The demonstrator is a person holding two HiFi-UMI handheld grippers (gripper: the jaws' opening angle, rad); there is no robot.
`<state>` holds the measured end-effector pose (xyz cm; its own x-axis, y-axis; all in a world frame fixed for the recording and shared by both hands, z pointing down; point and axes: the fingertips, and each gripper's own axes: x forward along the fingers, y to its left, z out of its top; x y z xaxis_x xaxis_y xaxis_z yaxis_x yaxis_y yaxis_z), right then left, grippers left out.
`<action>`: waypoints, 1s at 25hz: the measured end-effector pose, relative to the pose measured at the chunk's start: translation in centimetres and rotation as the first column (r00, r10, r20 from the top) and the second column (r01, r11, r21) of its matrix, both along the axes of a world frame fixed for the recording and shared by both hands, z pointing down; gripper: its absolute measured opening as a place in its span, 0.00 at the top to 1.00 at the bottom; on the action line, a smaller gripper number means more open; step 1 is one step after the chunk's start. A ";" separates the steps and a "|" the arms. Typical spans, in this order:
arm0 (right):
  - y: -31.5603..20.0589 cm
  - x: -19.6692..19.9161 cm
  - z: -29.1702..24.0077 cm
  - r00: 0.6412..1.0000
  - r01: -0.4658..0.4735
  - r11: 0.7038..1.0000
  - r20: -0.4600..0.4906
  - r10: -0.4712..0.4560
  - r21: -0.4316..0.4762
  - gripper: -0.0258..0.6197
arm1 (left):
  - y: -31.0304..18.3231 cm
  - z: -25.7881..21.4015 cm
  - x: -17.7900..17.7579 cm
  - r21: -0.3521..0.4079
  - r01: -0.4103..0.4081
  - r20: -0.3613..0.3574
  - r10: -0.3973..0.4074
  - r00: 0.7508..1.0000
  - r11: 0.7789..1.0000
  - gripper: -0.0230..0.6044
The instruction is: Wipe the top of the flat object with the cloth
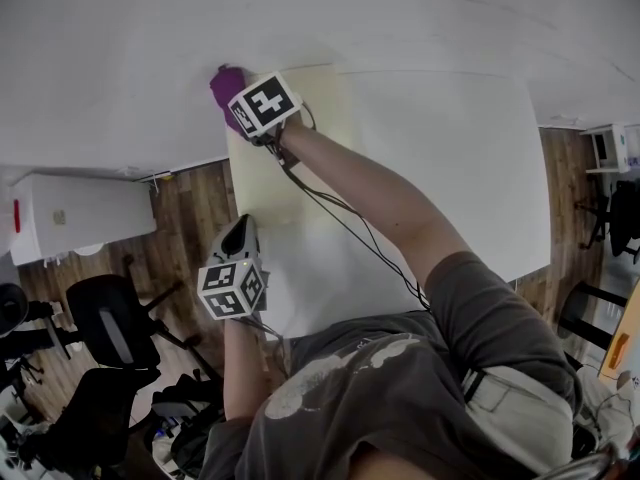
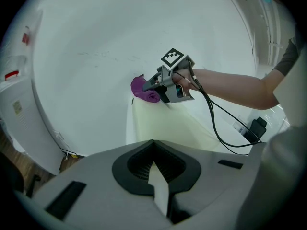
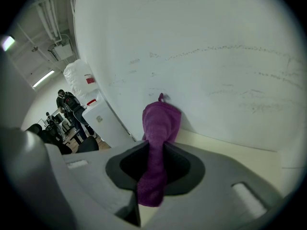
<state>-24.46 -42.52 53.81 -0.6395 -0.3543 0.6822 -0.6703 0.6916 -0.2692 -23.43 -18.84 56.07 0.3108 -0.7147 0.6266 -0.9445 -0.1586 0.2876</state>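
Here the purple cloth point(image 3: 160, 121) sits at the far left corner of the pale flat board point(image 1: 262, 183) on the white worktop point(image 1: 450, 148), pinched in the right tongs point(image 3: 156, 171); the left tongs point(image 2: 153, 169) hang closed and empty. Press it flat, then sweep overlapping strokes

shirt point(image 1: 400, 398): grey, short-sleeved | left hand-held gripper point(image 2: 153, 152), right hand-held gripper point(image 3: 156, 150): grey, black-white marker cubes point(image 1: 265, 103) point(image 1: 232, 290) | cable point(image 2: 214, 123): black
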 end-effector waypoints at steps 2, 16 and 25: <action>0.1 0.1 -0.1 1.000 0.002 1.000 0.002 -0.002 0.002 0.84 | 0.1 0.0 0.0 0.001 -0.001 -0.001 0.001 1.000 1.000 0.97; -0.3 3.7 0.1 0.998 -0.058 0.998 0.009 0.058 -0.012 0.84 | 0.1 0.0 0.0 0.008 0.004 0.001 -0.004 1.000 1.000 0.97; -0.6 6.8 0.2 0.995 -0.103 0.995 0.000 0.103 -0.007 0.84 | 0.1 -0.1 0.1 0.012 0.011 0.003 -0.011 1.000 1.000 0.97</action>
